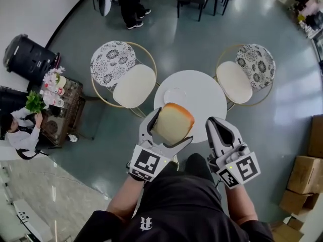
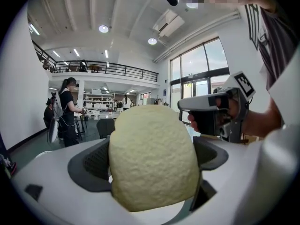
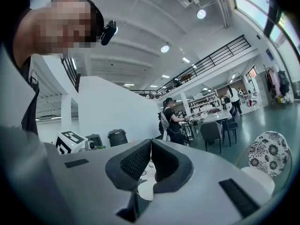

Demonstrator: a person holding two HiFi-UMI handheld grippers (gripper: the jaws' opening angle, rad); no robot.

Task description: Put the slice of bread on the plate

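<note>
A thick slice of bread with a brown crust is held in the air over the near edge of the round white table. My left gripper is shut on it, and the slice's pale crumb fills the left gripper view between the jaws. A white plate lies on the table just beyond the bread. My right gripper hovers at the table's near right edge, shut with nothing held; its dark pads meet.
Two round chairs stand beside the table, one at the left and one at the right. A low cabinet with flowers and a black bin are at the far left. Cardboard boxes sit at the right. People stand in the background.
</note>
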